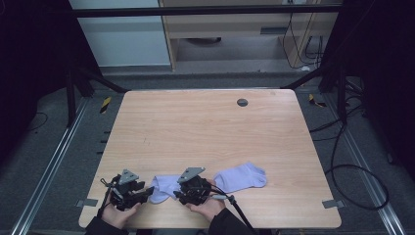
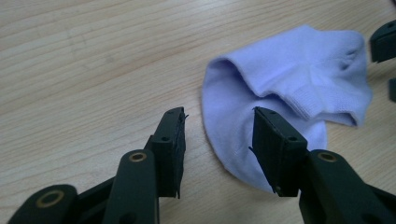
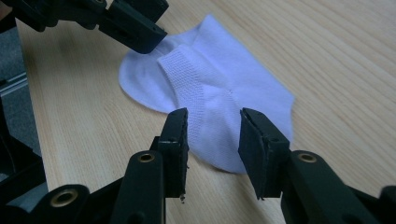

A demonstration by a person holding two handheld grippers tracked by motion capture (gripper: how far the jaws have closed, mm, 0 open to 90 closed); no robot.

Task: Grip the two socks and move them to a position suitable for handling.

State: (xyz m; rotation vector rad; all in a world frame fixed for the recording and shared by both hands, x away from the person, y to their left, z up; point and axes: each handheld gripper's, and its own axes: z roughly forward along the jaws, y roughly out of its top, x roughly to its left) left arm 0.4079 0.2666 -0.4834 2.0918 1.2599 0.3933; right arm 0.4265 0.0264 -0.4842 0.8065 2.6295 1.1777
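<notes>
I take the pale purple sock [image 1: 164,187] near the counter's [image 1: 205,132] front edge as my landmark. Just left of it is my left gripper [image 1: 142,192]; its jaws stand half open, with the rounded end of this sock between them, not pressed. Just right of the sock is my right gripper [image 1: 180,195], also half open, jaws over the other end of it without pinching. Further right of the sock lies a second purple sock [image 1: 241,177], flat.
</notes>
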